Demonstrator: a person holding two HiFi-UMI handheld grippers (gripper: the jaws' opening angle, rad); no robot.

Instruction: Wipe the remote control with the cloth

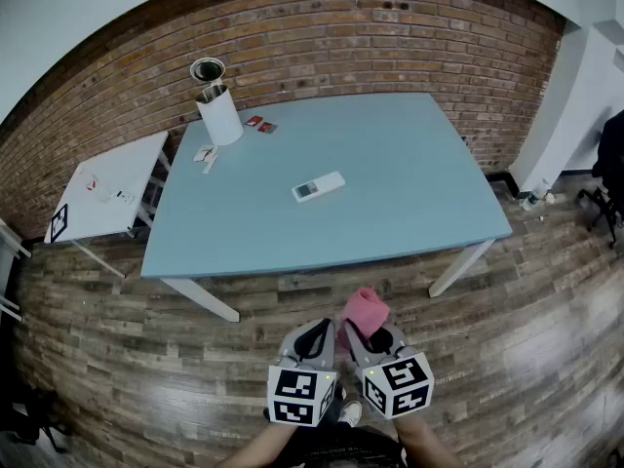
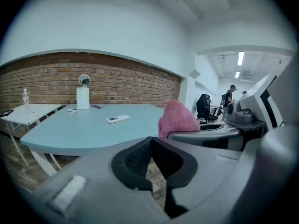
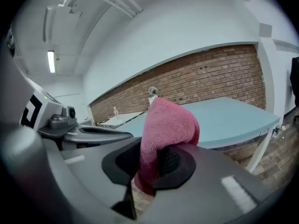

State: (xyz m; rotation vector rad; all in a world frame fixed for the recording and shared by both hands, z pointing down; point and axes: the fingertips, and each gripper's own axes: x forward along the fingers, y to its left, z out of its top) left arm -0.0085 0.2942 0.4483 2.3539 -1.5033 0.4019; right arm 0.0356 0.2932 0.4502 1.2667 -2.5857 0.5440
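The right tongs [image 1: 375, 337], clamping the pink terry cloth [image 1: 364, 310], lie well below the slanted white plastic remote control [image 1: 319, 187]; the left tongs [image 1: 314, 341] are closed, empty.

Soft, even indoor light fills the head view, with nothing harsh. The wooden floor [image 1: 546, 359] carries a pale sheen at lower right and lower left, and a faint shadow lies under the blue table [image 1: 390, 164]. Fisheye distortion bends the brick wall [image 1: 322, 27] into an arc and bows the table's edges. Both gripper views are ringed by a black vignette. In the left gripper view the ceiling strip lights [image 2: 240, 58] burn bright at upper right, while the left gripper [image 2: 152, 157], close to the lens, is soft and smeared. In the right gripper view a strip light [image 3: 51, 61] glows at left; the pink cloth [image 3: 168, 125] is fairly sharp, the right gripper [image 3: 149, 164] around it blurred and dim
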